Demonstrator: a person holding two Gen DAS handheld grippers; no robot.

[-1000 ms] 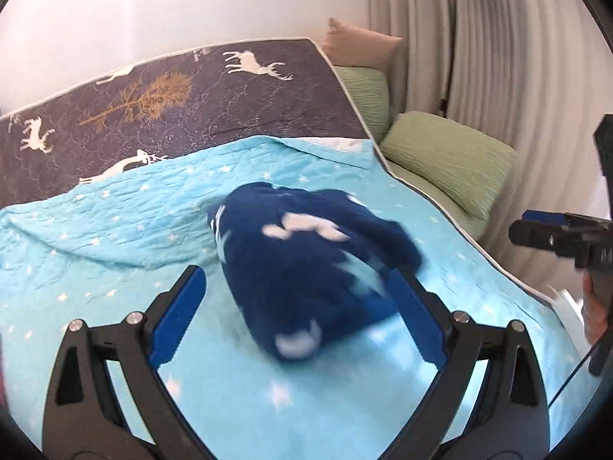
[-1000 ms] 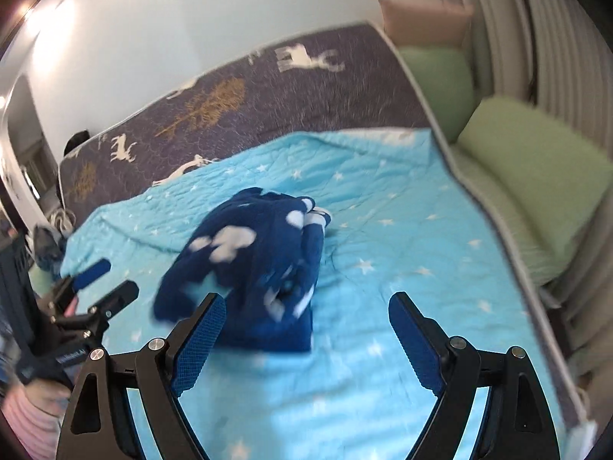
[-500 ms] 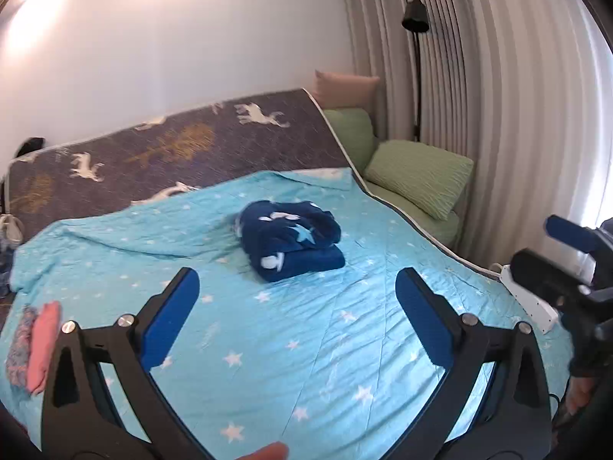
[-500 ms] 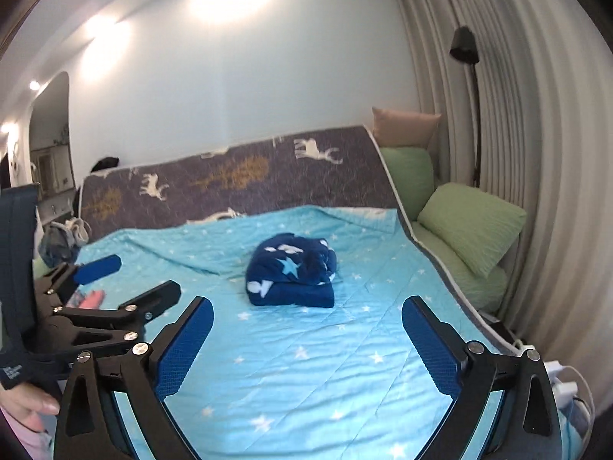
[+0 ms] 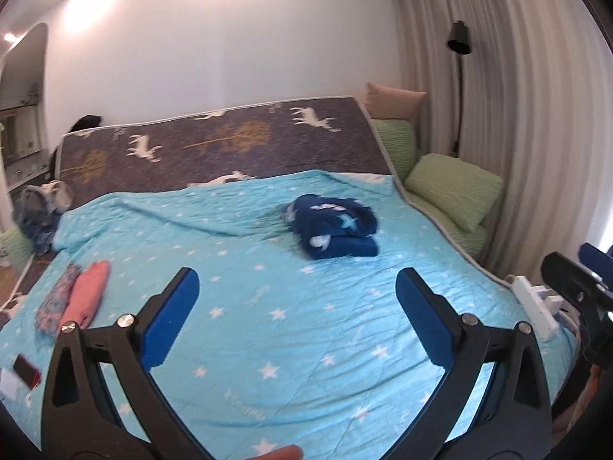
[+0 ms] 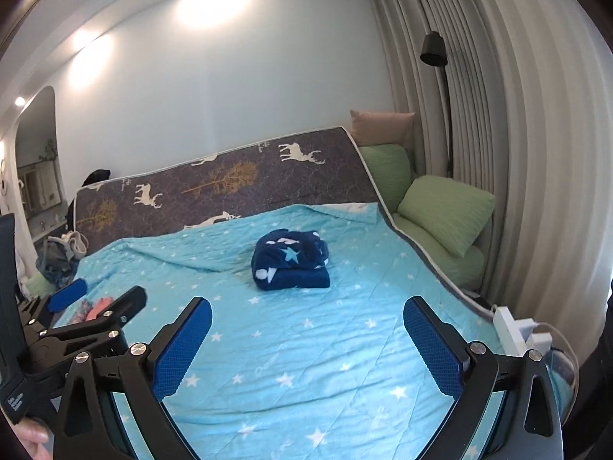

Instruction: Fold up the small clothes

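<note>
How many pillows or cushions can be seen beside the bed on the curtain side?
3. A tan cushion stands farthest back against the wall, a green pillow leans just in front of it, and another green pillow lies nearest the curtain. More may be hidden behind the mattress.

Tbh nothing readable here imo: only a tiny white label on the black strap (image 6: 15,402) at the left edge of the right wrist view, way too small/blurry to make out.
</note>
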